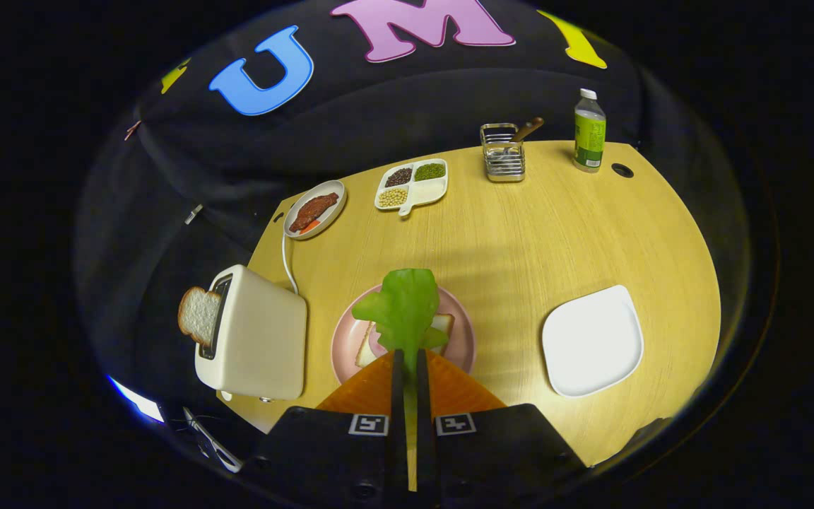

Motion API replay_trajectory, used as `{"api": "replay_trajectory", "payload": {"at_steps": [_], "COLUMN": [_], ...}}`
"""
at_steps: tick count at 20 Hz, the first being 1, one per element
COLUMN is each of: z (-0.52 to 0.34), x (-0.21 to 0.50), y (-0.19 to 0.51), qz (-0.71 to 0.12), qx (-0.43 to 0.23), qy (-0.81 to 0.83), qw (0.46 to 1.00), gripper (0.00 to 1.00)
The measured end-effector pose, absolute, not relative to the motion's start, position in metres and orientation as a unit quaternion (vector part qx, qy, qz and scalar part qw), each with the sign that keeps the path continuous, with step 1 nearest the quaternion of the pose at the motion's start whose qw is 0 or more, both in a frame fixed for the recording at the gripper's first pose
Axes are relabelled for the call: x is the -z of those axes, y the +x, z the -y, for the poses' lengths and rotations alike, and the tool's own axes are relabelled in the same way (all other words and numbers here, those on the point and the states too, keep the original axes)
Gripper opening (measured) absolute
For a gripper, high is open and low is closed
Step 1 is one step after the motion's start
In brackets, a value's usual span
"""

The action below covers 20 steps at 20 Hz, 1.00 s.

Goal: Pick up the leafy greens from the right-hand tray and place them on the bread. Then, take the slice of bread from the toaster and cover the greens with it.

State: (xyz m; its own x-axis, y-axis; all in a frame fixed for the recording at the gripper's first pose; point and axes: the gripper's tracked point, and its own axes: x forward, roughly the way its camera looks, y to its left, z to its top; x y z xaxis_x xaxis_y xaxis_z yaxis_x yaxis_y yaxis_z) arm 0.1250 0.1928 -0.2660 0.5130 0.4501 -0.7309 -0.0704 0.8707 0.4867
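My gripper [410, 362] is shut on the stem of the leafy greens [403, 307], which stick out ahead of the fingers. The leaf hangs over a slice of bread [442, 326] lying on a pink plate [458, 311]; the leaf hides much of that bread. Left of the plate stands a cream toaster [255, 345] with a second slice of bread [199, 314] poking out of its slot. To the right of the fingers lies a white square tray [592, 341] with nothing on it.
At the table's far side are a small plate with meat [314, 209], a divided dish of beans and seeds [412, 185], a wire holder with a wooden-handled utensil [504, 153] and a green-labelled bottle [589, 131]. The toaster's white cord [285, 261] runs back along the left edge.
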Motion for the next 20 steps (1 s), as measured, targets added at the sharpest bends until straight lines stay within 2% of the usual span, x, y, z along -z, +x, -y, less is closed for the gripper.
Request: {"api": "replay_trajectory", "payload": {"at_steps": [5,8,9,12,13,20], "z": [-0.230,-0.238,-0.237,-0.233,-0.230,-0.216], "x": [0.262,0.264,0.263,0.266,0.267,0.247], "y": [0.131,0.141,0.141,0.152,0.152,0.154], "qz": [-0.473,-0.468,-0.467,-0.457,-0.455,-0.420], "qx": [-0.174,-0.165,-0.164,-0.157,-0.154,-0.148], "qy": [0.208,0.207,0.211,0.208,0.205,0.196], "qw": [0.838,0.843,0.843,0.851,0.853,0.874], "gripper": [0.10,0.10,0.19,0.92,0.89,0.90]}}
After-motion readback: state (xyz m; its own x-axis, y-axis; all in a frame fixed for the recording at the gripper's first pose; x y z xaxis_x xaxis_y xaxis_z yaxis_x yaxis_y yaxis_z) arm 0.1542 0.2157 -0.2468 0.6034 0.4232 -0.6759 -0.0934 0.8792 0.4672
